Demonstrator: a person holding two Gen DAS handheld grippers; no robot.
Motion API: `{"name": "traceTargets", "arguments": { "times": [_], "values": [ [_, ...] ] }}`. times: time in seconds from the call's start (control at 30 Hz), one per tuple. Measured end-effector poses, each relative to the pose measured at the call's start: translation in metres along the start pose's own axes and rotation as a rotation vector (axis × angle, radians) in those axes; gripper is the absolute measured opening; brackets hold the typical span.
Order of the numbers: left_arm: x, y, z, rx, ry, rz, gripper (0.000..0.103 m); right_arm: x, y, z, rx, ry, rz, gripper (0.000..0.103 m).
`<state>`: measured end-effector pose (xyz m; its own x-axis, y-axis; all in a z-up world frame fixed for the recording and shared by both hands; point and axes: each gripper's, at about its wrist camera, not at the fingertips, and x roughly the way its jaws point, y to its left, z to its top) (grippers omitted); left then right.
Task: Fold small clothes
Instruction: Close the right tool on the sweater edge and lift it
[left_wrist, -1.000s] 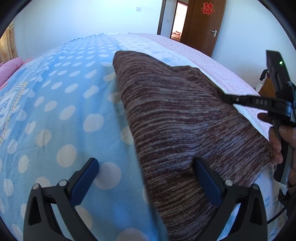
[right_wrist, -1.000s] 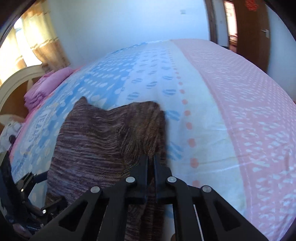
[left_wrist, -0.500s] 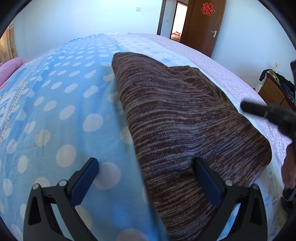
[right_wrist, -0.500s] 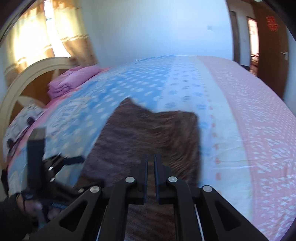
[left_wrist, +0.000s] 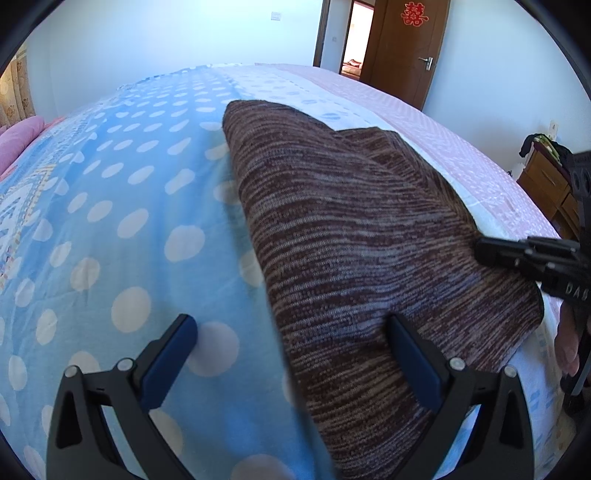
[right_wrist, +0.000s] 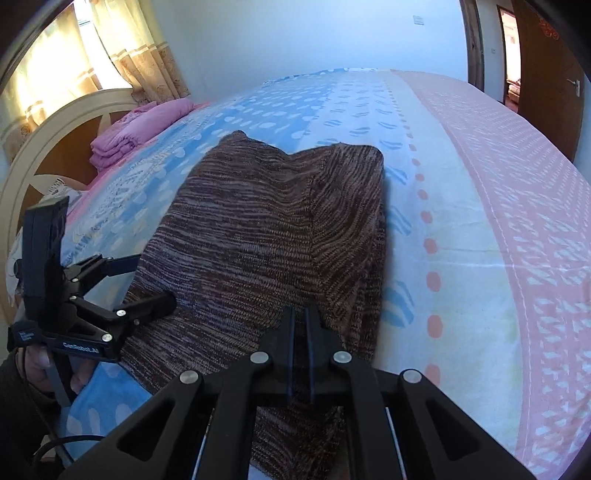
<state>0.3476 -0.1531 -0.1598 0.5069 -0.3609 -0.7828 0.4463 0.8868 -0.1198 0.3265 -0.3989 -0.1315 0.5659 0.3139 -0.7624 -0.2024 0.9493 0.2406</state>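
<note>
Sweater (left_wrist: 354, 236), brown and folded on the bed (left_wrist: 122, 206), sits under the wide-open left gripper (left_wrist: 291, 354) and the closed, empty right gripper (right_wrist: 300, 325)

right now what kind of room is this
Most likely a home bedroom: a large bed with a curved headboard, curtains at a sunlit window, and a wooden door.

A home bedroom is shown: a bed (right_wrist: 480, 155) with dotted sheet, a curved headboard (right_wrist: 48, 147), curtains (right_wrist: 122, 48), a wooden door (left_wrist: 410, 48) and a dresser (left_wrist: 546, 184).
</note>
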Motion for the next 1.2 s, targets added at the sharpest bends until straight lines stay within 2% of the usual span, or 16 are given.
{"name": "traceTargets", "arguments": {
  "times": [0.07,0.1,0.17,0.23,0.27,0.33,0.57,0.77,0.9,1.03,1.07,1.1,1.13,1.2],
  "values": [
    [0.0,0.0,0.0,-0.002,0.0,-0.003,0.103,-0.003,-0.004,0.006,0.016,-0.009,0.033,0.007],
    [0.0,0.001,0.0,-0.003,0.001,-0.006,0.103,-0.005,-0.005,0.008,0.018,-0.014,0.042,0.011],
    [0.001,0.001,0.001,-0.003,0.003,-0.008,0.103,-0.007,-0.006,0.012,0.017,-0.025,0.075,0.026],
    [0.001,0.001,0.002,-0.007,0.002,-0.009,0.103,-0.013,-0.004,0.014,0.003,-0.058,0.056,0.061],
    [0.0,0.001,0.002,-0.005,0.002,-0.008,0.103,-0.017,-0.004,0.015,0.006,-0.08,0.053,0.066],
    [0.001,0.0,0.003,-0.002,0.005,-0.008,0.103,-0.02,-0.01,0.021,0.038,-0.103,0.07,0.066],
    [0.006,-0.003,0.007,0.009,0.014,-0.025,0.103,0.003,-0.032,0.038,0.097,-0.091,-0.003,0.066],
    [0.009,-0.004,0.011,0.018,0.019,-0.032,0.103,0.035,-0.063,0.049,0.226,-0.056,0.054,0.066],
    [0.01,-0.006,0.013,0.026,0.018,-0.037,0.103,0.047,-0.068,0.058,0.247,-0.059,0.08,0.065],
    [0.01,-0.01,0.014,0.046,0.015,-0.048,0.103,0.06,-0.061,0.069,0.231,-0.044,0.09,0.048],
    [0.008,-0.013,0.013,0.061,0.009,-0.066,0.096,0.062,-0.06,0.072,0.23,-0.043,0.09,0.041],
    [0.006,-0.015,0.013,0.076,0.003,-0.082,0.082,0.063,-0.058,0.074,0.226,-0.046,0.096,0.033],
    [0.002,-0.019,0.012,0.093,-0.003,-0.093,0.075,0.063,-0.056,0.076,0.225,-0.047,0.11,0.018],
    [-0.002,-0.026,0.01,0.115,-0.013,-0.063,0.062,0.06,-0.047,0.077,0.215,-0.06,0.096,0.016]
  ]
}}
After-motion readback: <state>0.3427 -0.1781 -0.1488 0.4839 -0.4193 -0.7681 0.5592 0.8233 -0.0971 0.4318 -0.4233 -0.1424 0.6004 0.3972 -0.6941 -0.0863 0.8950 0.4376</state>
